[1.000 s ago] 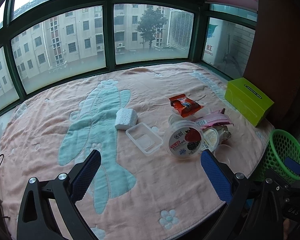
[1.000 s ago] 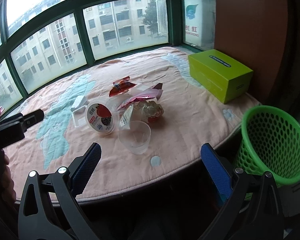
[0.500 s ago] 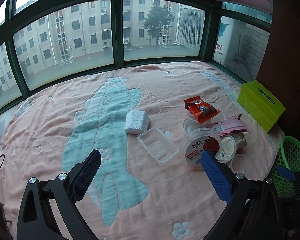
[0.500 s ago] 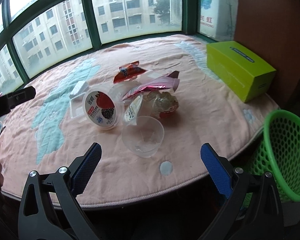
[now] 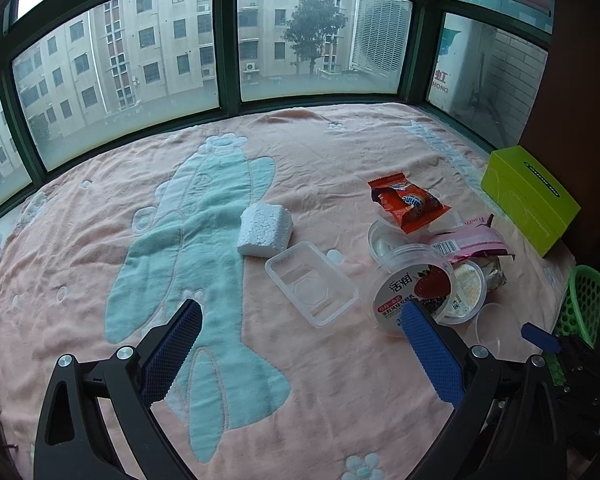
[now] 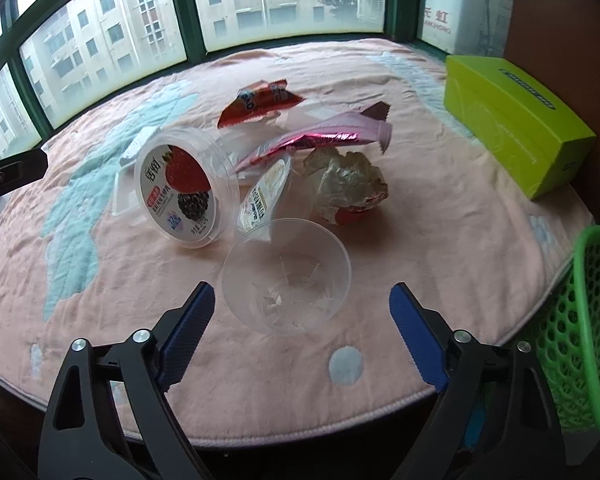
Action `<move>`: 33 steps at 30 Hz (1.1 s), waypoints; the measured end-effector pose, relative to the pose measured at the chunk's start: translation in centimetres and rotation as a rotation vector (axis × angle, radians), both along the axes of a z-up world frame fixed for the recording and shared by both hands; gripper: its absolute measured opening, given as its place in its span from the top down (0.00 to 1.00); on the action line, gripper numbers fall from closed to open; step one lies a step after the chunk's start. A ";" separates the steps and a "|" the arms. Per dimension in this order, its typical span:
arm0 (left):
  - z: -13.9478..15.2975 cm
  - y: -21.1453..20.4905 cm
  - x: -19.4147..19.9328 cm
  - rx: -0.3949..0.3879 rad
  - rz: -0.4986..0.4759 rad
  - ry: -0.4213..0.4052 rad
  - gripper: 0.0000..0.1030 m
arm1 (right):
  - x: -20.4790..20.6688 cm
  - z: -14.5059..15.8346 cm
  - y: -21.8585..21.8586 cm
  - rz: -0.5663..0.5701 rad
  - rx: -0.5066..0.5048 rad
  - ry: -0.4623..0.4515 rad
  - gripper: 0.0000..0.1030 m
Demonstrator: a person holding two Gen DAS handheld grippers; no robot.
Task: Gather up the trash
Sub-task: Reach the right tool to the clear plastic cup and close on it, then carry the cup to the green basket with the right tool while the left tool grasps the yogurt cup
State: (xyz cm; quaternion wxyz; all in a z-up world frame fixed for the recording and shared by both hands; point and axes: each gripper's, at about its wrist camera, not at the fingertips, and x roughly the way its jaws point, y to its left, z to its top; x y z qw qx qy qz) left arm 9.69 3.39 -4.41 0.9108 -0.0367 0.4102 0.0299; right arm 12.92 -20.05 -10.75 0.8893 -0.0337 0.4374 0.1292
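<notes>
Trash lies in a heap on the pink blanket (image 5: 340,152). It holds a strawberry yogurt tub (image 6: 180,188), an orange snack wrapper (image 6: 260,100), a pink foil wrapper (image 6: 320,136), crumpled paper (image 6: 348,180) and a small lidded cup (image 6: 264,196). A clear plastic cup (image 6: 286,276) lies on its side nearest me. My right gripper (image 6: 300,300) is closing, with the clear cup just ahead between the fingers, and the pads are not touching it. My left gripper (image 5: 300,312) is open and holds nothing, short of a clear tray (image 5: 312,284) and a white foam block (image 5: 266,230).
A green mesh basket (image 6: 580,320) stands beyond the blanket's right edge. A lime green box (image 6: 516,120) sits at the far right by a brown wall. Windows ring the back. The left half of the blanket bears a pale blue pattern.
Both grippers have come lower and closer to the trash. The right gripper's fingers have narrowed around the clear cup, which now looms larger between them.
</notes>
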 end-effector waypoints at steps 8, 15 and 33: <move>-1.0 -1.5 0.9 -0.022 -0.038 0.021 0.06 | 0.2 -0.2 -0.2 0.011 0.039 0.003 0.40; -2.4 -4.1 2.2 -0.063 -0.094 0.043 0.06 | -0.9 0.9 -1.4 -0.003 0.061 -0.022 0.41; -5.6 -8.9 6.1 0.000 -0.110 0.072 0.06 | -3.9 4.9 -8.8 -0.157 0.100 -0.123 0.40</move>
